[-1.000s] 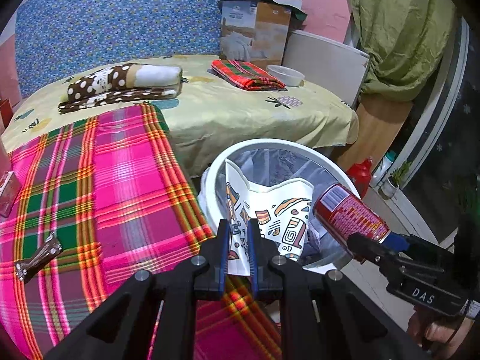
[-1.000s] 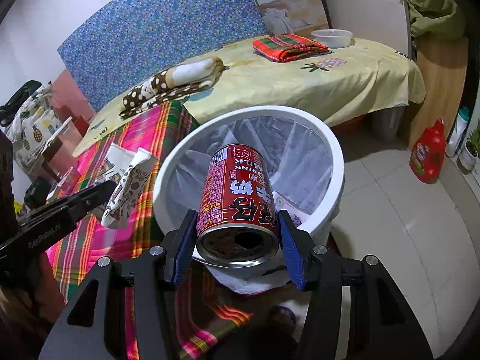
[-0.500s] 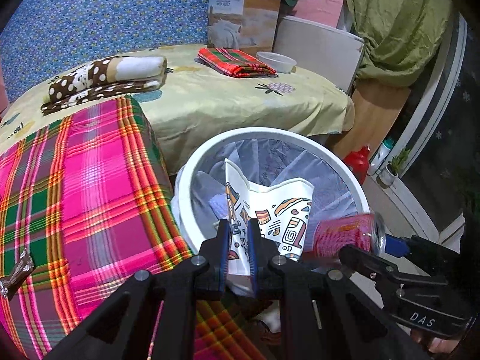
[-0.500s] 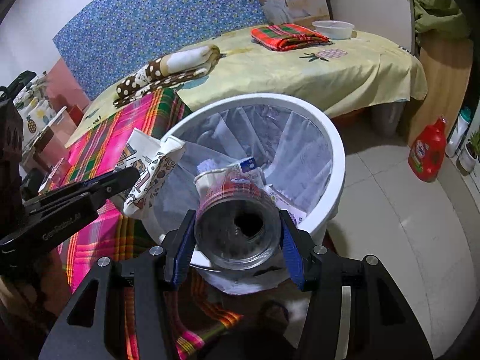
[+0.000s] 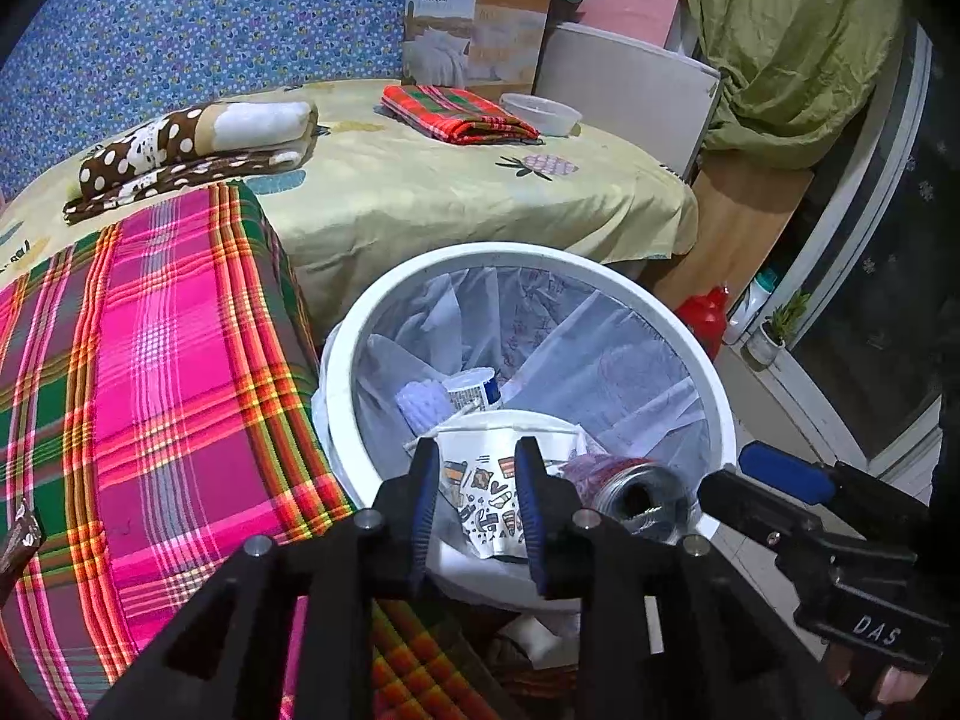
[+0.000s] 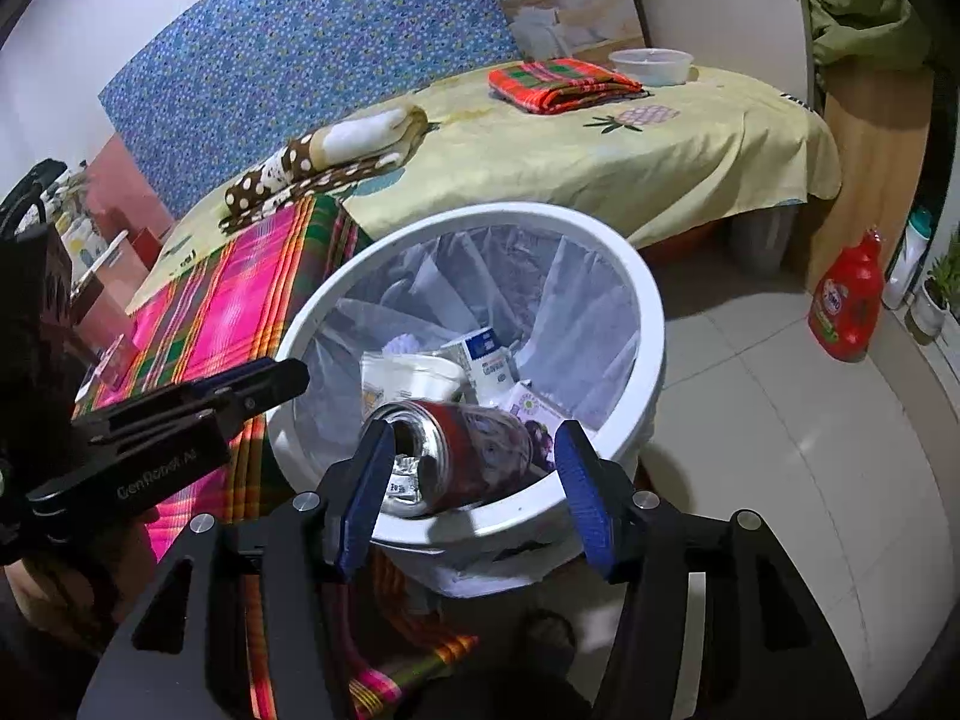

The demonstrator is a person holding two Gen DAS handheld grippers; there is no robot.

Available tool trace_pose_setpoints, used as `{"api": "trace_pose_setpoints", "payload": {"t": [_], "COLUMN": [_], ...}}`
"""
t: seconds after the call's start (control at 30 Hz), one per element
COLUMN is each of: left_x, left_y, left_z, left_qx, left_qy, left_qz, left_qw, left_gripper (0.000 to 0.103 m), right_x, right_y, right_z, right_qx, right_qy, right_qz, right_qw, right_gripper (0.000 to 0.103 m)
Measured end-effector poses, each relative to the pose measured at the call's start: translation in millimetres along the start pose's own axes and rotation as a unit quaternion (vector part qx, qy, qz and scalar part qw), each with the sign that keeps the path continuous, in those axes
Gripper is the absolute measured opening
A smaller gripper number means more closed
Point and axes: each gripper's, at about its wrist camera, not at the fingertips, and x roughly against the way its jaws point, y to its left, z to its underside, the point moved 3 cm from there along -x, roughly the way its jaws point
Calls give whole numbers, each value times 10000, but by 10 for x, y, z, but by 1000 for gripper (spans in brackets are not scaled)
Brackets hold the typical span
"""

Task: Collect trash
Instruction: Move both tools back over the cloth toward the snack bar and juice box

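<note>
A white bin (image 5: 540, 255) with a clear liner stands beside the bed. My left gripper (image 5: 477, 468) hangs over its near rim with its jaws opening. The patterned paper cup (image 5: 486, 492) lies loose in the bin below the pads, among other scraps. The red drink can (image 6: 468, 450) rests on its side inside the bin (image 6: 600, 240), its open end facing left. My right gripper (image 6: 474, 429) stands open above it, and neither pad presses on the can. The can (image 5: 636, 486) also shows in the left wrist view, next to my right gripper (image 5: 744, 480).
A pink plaid cloth (image 5: 150, 360) covers the bed left of the bin, with a small wrapper (image 5: 18, 534) at its edge. Folded blankets (image 5: 198, 144) and a plastic tub (image 5: 540, 111) lie on the yellow sheet. A red detergent bottle (image 6: 846, 312) stands on the tiled floor.
The left gripper moved over the bin and opened, and the paper cup fell in. The right gripper let the red can go, and it dropped into the bin on its side.
</note>
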Motion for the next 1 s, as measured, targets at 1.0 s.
{"api": "trace_pose_setpoints", "payload": {"t": [1.0], "left_x": [962], "left_y": [438], "left_z": [411], "left_qx": [431], "left_qy": [-638], "left_qz": [-292], "left_qw": [9966], "left_gripper": [27], "right_x": [249], "right_y": [692], "right_z": [130], "right_qx": [615], "right_qy": [-316], "right_qz": [-709], "right_qw": [9951], "right_gripper": [57]}}
